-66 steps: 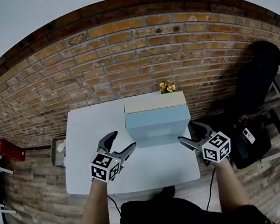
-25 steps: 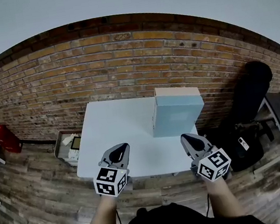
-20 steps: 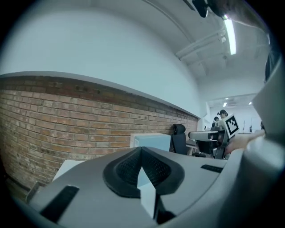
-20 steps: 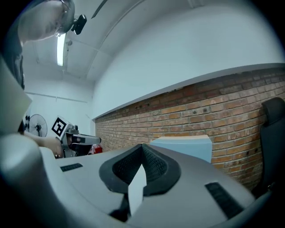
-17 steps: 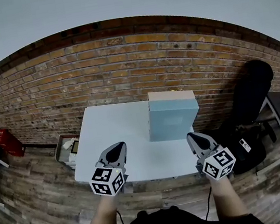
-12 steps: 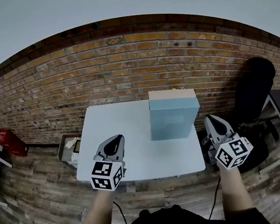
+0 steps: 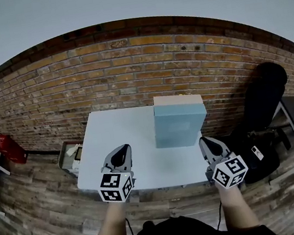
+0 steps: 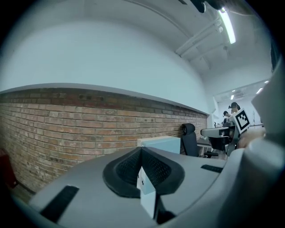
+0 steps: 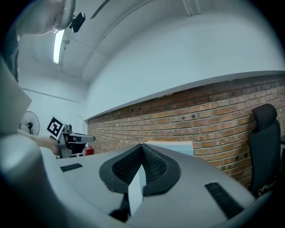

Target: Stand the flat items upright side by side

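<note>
Two flat items stand upright, one against the other, at the back right of the white table [image 7: 117, 141]: a light blue one [image 7: 179, 126] in front, a beige one [image 7: 177, 99] behind it. My left gripper [image 7: 121, 149] hovers over the table's front edge, shut and empty. My right gripper [image 7: 204, 141] is shut and empty near the front right corner, below the blue item. Neither touches the items. In the left gripper view the shut jaws [image 8: 141, 149] point at the blue item [image 8: 164, 143]. The right gripper view shows its own shut jaws [image 9: 142, 147] before the blue item [image 9: 180, 148].
A brick wall [image 7: 129, 73] runs behind the table. A black office chair [image 7: 267, 89] and a black bag [image 7: 259, 153] stand to the right. On the floor at the left lie an open box [image 7: 69, 154] and a red object [image 7: 5, 147].
Earlier both grippers stood open beside the blue item; now they are shut and drawn back to the table's front. The right gripper swung out rightwards, then came back inwards.
</note>
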`<state>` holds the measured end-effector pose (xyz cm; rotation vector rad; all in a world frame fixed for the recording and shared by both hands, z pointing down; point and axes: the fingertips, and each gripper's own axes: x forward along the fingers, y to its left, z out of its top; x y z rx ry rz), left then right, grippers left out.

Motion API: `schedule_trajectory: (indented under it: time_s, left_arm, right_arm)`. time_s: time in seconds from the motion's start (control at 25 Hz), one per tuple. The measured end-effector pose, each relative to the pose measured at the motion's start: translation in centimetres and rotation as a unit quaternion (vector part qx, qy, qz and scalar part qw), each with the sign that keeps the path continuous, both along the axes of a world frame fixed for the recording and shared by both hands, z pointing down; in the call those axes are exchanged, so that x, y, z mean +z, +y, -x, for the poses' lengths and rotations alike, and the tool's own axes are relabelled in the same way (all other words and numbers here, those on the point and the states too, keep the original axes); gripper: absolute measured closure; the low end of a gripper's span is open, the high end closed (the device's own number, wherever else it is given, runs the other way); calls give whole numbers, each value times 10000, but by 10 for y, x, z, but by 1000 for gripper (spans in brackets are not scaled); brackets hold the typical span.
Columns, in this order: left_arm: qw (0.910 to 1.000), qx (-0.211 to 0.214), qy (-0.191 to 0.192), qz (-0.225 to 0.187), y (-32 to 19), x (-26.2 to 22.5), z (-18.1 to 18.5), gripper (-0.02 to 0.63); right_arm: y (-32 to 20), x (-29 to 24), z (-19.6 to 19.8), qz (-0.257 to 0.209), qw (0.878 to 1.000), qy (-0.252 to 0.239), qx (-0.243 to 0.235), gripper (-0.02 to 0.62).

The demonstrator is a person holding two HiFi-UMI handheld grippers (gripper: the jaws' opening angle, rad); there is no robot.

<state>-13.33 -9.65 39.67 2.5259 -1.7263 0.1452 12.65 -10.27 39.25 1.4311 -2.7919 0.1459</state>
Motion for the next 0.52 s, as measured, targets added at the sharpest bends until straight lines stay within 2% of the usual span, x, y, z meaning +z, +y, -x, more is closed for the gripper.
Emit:
schedule_trajectory:
  time_s: [0.16,0.52]
  left_arm:
    - [10000,-42,-25,-1,0,-1,2,589]
    - [9999,-130,-20,6,5,-1,7,589]
  right_arm:
    - [3,-5,-3,-98,9999,28,-11,580]
    - [10,1,-13,8,9999,-114,20,580]
